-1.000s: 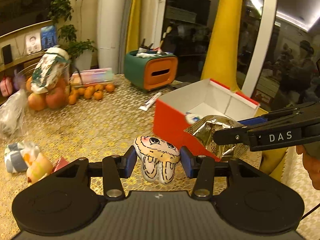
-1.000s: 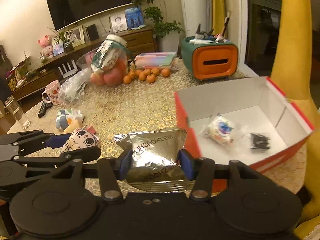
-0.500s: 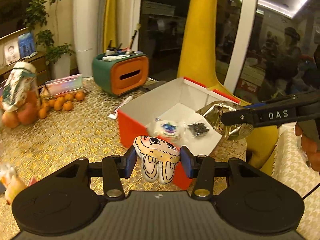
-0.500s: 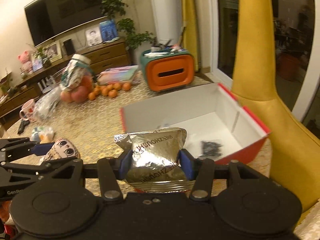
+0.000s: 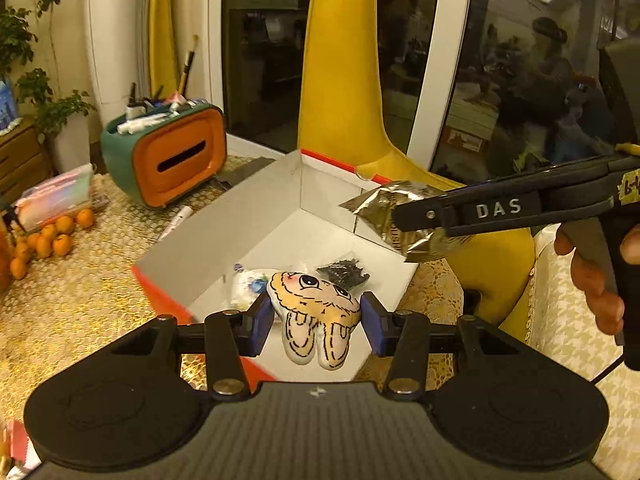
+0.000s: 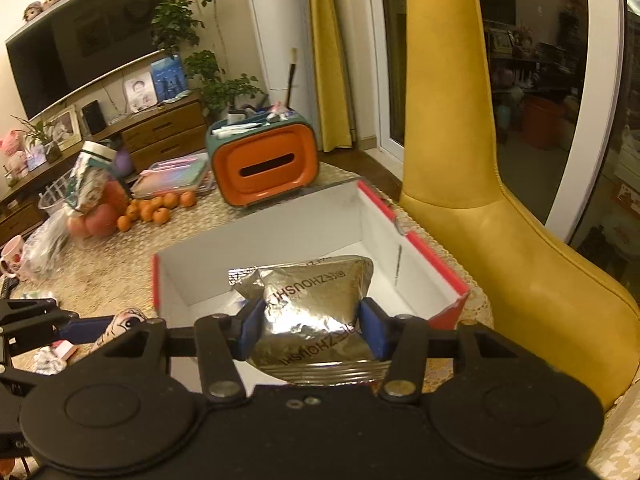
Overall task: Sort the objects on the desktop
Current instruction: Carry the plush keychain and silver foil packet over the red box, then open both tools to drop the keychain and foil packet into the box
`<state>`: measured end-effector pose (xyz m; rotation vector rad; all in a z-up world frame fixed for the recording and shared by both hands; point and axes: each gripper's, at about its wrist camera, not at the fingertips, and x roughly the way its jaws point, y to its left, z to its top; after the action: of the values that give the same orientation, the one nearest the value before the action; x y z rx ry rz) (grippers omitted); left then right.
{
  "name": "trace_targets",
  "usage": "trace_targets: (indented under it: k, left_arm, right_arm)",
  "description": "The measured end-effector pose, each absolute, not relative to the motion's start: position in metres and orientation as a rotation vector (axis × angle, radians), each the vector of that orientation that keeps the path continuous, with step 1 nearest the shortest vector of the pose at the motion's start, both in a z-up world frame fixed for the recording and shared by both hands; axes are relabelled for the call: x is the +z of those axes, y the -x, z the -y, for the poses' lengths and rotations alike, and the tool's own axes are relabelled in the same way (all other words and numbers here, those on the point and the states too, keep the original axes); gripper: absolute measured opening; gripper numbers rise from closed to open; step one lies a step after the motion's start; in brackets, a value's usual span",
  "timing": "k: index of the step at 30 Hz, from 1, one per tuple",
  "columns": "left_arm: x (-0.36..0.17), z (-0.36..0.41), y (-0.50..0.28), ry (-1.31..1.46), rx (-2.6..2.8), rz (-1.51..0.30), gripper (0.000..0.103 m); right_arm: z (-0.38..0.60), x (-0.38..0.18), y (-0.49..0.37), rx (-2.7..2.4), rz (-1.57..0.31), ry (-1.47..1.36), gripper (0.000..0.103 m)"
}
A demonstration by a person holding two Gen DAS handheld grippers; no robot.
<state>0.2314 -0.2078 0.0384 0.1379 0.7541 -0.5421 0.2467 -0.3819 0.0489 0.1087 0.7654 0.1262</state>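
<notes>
The left gripper (image 5: 316, 316) clamps the plush toy (image 5: 316, 312) and the right gripper (image 6: 310, 320) clamps the foil packet (image 6: 312, 312), both directly above the open box (image 5: 224, 236). Lower each inside the walls before releasing.

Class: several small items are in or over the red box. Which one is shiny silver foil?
The foil packet, clamped in the right gripper above the red box. The rabbit toy in the left gripper is soft and cartoon-printed.
</notes>
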Motion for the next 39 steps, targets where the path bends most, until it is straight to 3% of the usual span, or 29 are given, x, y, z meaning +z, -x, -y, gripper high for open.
trace_targets:
  k: [21,39]
  left_arm:
    - [-0.021,0.250,-0.310,-0.145,-0.540,-1.002,0.046]
    - [-0.051,0.271,-0.332,-0.271,-0.523,-1.107,0.046]
  right_arm:
    - [0.375,-0.015,-0.341,0.048,-0.888,-0.077,0.051]
    - [0.367,-0.050,-0.361,0.072,-0.986,-0.017,0.052]
